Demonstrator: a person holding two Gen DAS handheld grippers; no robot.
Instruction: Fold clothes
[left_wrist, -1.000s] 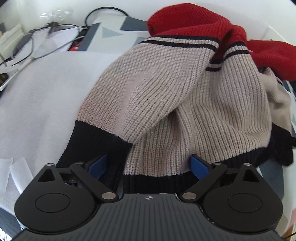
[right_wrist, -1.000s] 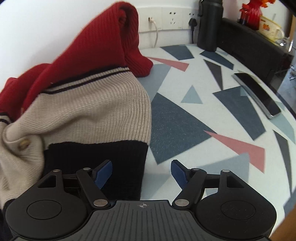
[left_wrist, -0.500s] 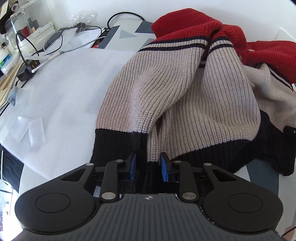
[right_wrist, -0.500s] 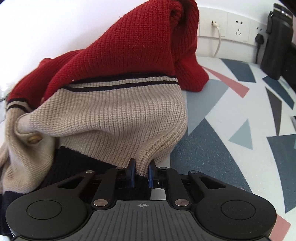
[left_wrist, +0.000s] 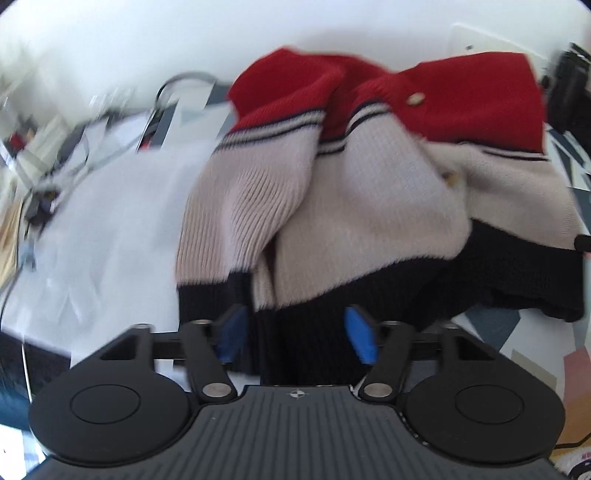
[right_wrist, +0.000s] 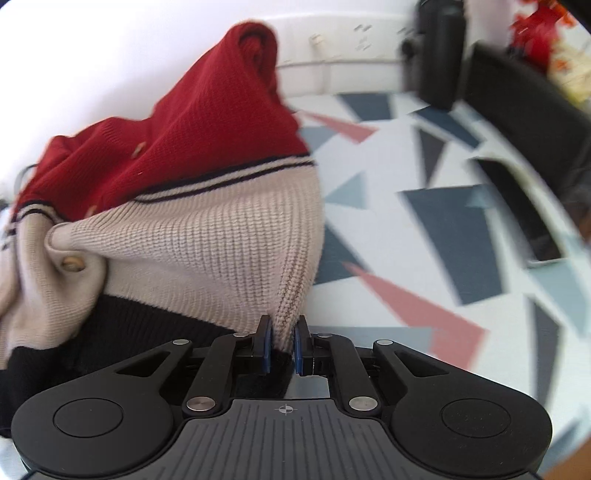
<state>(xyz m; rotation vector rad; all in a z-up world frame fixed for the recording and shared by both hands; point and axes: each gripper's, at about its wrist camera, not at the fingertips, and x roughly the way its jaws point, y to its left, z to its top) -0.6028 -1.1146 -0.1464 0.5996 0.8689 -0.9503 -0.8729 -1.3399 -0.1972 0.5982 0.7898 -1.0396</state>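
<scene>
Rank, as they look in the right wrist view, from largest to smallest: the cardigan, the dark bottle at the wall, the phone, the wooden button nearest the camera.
1. cardigan
2. dark bottle and phone: alike, blurred, not ranked
3. wooden button

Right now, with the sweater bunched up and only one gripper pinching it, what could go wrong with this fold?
1. The left gripper is opening with the sweater hem between its fingers, so that side may drop and sag unevenly.
2. The right gripper pinches only a narrow edge; the heavy knit could slip out.
3. The phone lies nearby on the table; dragged fabric might catch it.
</scene>
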